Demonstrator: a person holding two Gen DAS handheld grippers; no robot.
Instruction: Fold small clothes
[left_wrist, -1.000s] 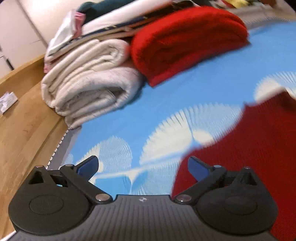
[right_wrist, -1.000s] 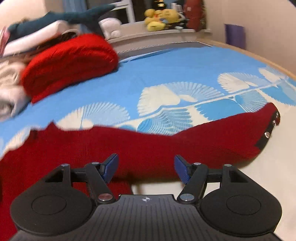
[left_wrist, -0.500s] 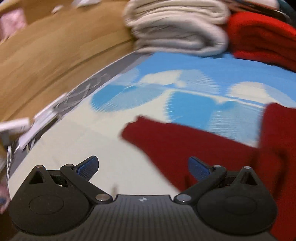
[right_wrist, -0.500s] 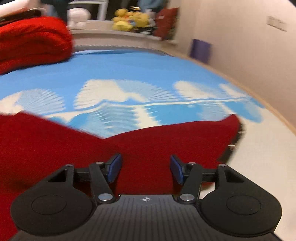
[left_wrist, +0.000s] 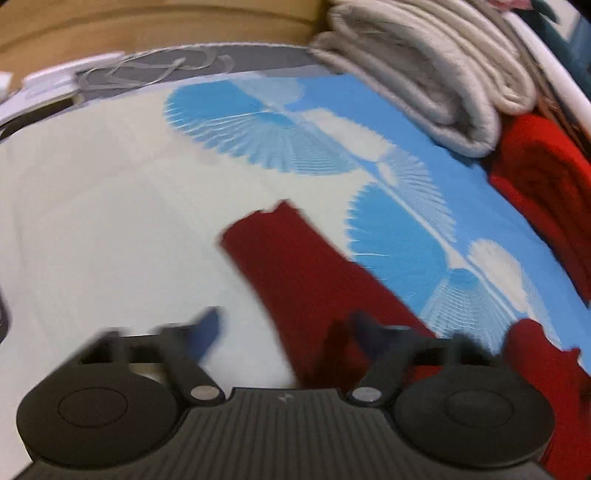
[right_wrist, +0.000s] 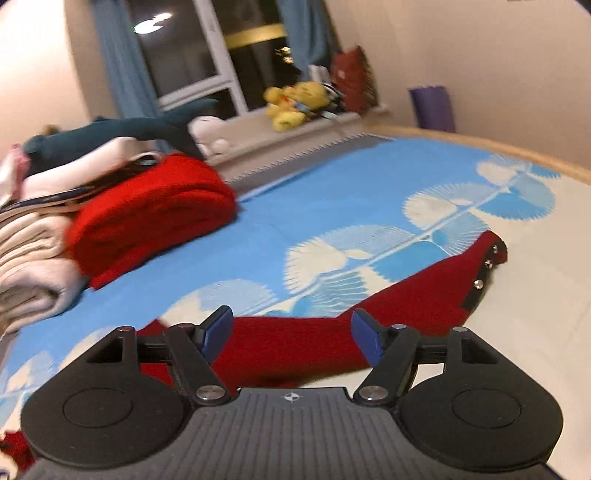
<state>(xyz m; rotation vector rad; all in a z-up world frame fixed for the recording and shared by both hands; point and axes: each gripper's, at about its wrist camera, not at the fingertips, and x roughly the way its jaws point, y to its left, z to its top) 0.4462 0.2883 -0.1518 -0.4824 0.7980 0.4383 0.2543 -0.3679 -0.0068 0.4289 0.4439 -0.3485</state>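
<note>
Left gripper (left_wrist: 282, 334) jaws have just been closing around the dark red garment's (left_wrist: 291, 266) sleeve, which is lying between the blurred fingers; whether the pads are pressing it cannot be told. Right gripper (right_wrist: 291, 332) is being held unclenched above the garment (right_wrist: 406, 310), its jaws having just been opening. The garment is being spread on the blue-and-white bedsheet (right_wrist: 332, 192).

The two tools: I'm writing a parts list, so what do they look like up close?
The left tool and right tool match: ribbed dark grey body, two round black discs, black link arms on silver pivot pins, blue pads on the fingers. A small white mark sits on the body's front edge. No cables or sleeves show.
</note>
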